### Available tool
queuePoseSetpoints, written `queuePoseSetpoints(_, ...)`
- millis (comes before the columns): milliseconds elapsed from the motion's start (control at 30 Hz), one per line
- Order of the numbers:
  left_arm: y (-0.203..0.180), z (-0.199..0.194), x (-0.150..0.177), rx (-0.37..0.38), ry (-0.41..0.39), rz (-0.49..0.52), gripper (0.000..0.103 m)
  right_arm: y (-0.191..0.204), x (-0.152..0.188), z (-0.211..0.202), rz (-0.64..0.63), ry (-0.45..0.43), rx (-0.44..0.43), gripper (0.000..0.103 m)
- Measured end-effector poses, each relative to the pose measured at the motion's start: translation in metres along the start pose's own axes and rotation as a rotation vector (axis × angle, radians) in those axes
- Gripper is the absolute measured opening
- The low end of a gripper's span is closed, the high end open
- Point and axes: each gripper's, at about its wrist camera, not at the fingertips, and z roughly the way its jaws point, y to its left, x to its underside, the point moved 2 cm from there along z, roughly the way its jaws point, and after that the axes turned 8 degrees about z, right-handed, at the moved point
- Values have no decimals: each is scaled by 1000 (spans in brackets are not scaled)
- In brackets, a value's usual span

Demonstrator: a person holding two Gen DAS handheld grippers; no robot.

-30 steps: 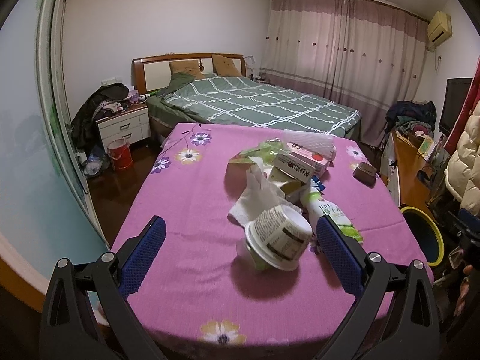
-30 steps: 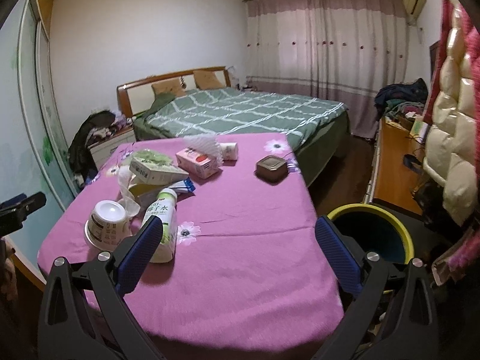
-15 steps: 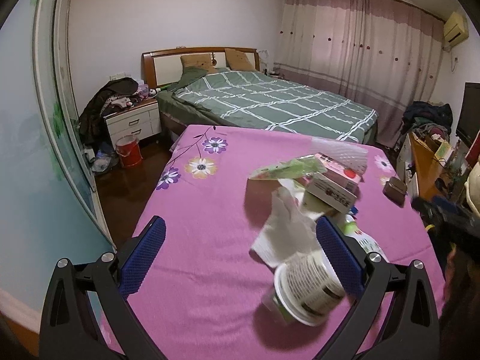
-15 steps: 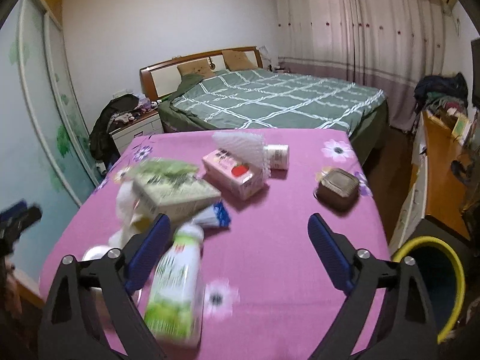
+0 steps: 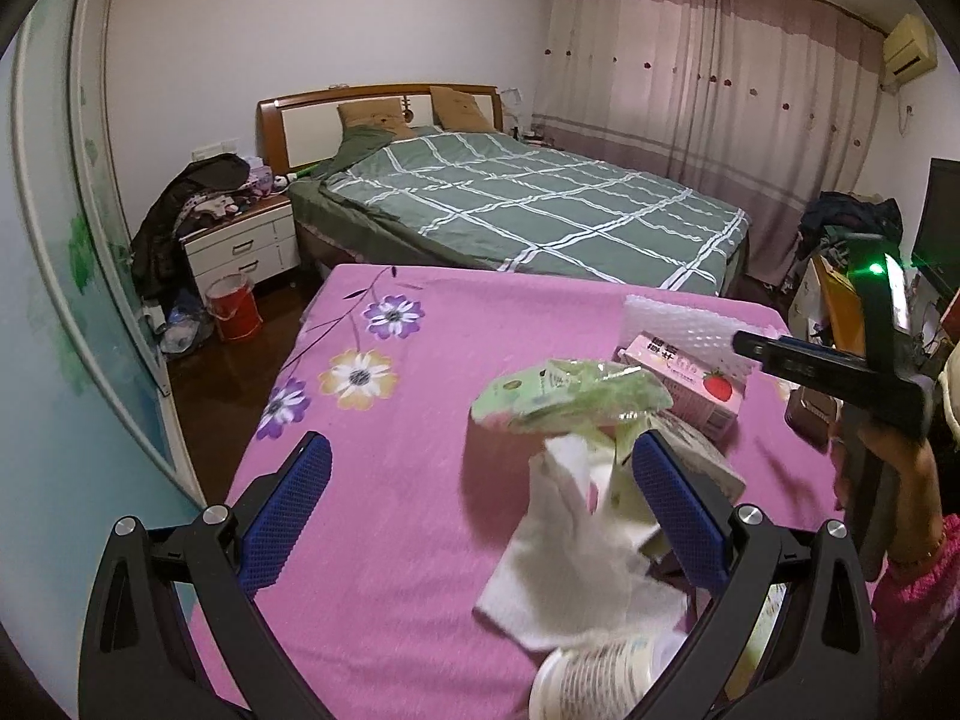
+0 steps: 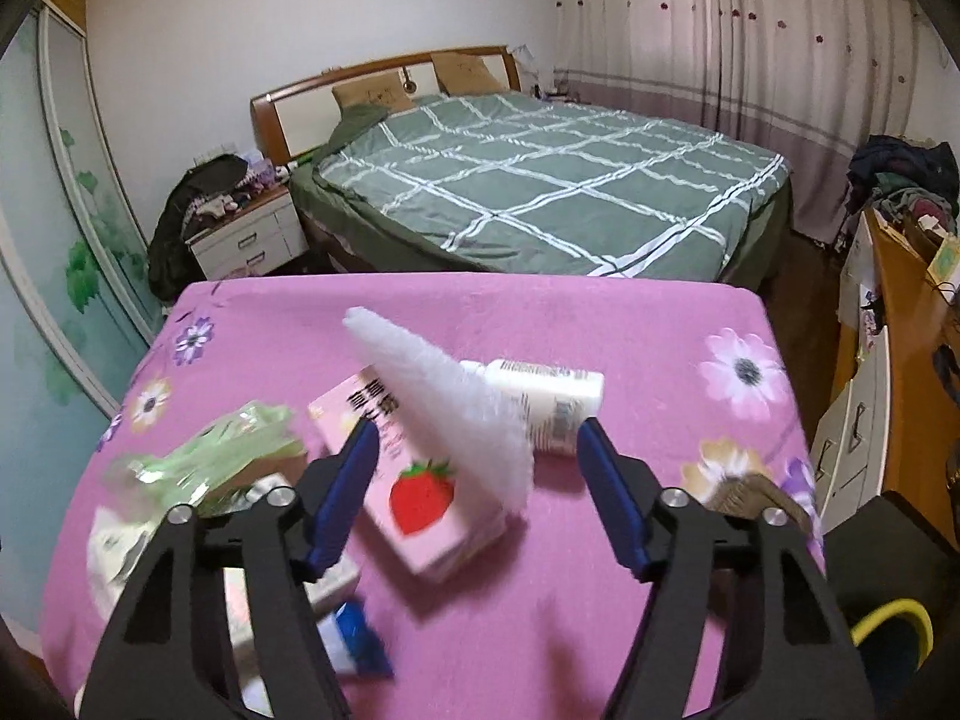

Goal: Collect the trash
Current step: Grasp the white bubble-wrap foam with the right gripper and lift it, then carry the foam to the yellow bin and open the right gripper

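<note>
Two grippers over the pink flowered tablecloth [image 6: 660, 324]: right gripper [image 6: 474, 468], jaws just narrowing yet touching nothing, straddles the pink strawberry-print carton [image 6: 420, 504] under white foam netting [image 6: 444, 402]. Left gripper [image 5: 474, 480] hovers spread wide. Next, I'd say: lower, pinch the carton.

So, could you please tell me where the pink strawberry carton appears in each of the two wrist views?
Left wrist view: the pink strawberry carton lies right of centre on the table, behind the green wrapper.
Right wrist view: it lies low in the centre, between the fingers of the right hand-held gripper, partly under white foam.
Shared landmark: the bed with its green checked cover.
</note>
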Motion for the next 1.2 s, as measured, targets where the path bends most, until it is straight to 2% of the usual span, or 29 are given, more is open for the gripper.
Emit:
queuePoseSetpoints(67,-3,9,-4,5,7,8,99,-1,-2,9,2,16,-2,55)
queuePoseSetpoints(167,-4,18,-6,13,11,16,99,-2,-5,20,5,33,-11,40)
queuePoseSetpoints(200,-5,22,-6,18,15,19,99,-1,-4,20,2,33,-13,30)
queuePoseSetpoints(233,-6,25,-7,22,17,20,99,-1,-4,20,2,30,-16,24)
queuePoseSetpoints(367,-9,29,-7,36,18,22,99,-2,-5,14,15,22,-55,14)
queuePoseSetpoints(667,-7,8,-6,48,-2,20,99,8,-7,-47,-2,-68,-91,13)
queuePoseSetpoints(867,-16,-21,-3,68,-37,36,99,-18,7,-112,37,-153,-61,13)
queuePoseSetpoints(1000,-25,-32,2,89,-41,48,99,-67,37,-158,128,-202,23,13)
queuePoseSetpoints(1200,-42,-44,15,130,-35,65,99,-156,97,-204,281,-213,254,13)
